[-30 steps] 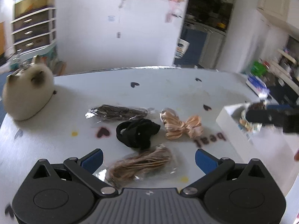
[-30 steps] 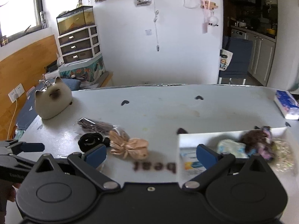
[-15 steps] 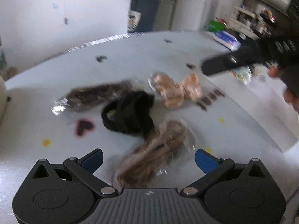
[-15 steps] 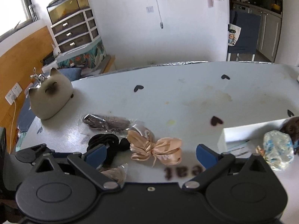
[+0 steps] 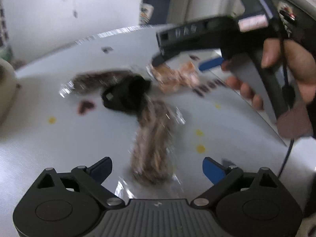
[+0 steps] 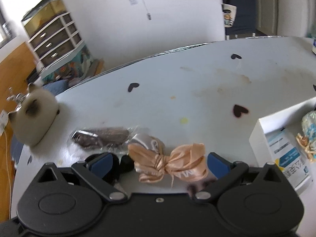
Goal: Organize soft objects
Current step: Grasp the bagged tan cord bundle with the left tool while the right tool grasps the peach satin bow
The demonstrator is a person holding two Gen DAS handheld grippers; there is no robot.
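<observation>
Left gripper (image 5: 157,163) and right gripper (image 6: 159,159) both gape wide, low over near table; right hand (image 5: 284,83) clasps its handle

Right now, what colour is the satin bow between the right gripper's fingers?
Peach-pink satin bow, seen best in the right wrist view; right gripper open around it.

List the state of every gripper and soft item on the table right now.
Left gripper: open, over the tan bagged bundle.
Right gripper: open, straddling the peach satin bow.
Black scrunchie: loose on the table.
Dark bagged bundle: lying flat, sealed.
White box: open-topped, holding items.
</observation>
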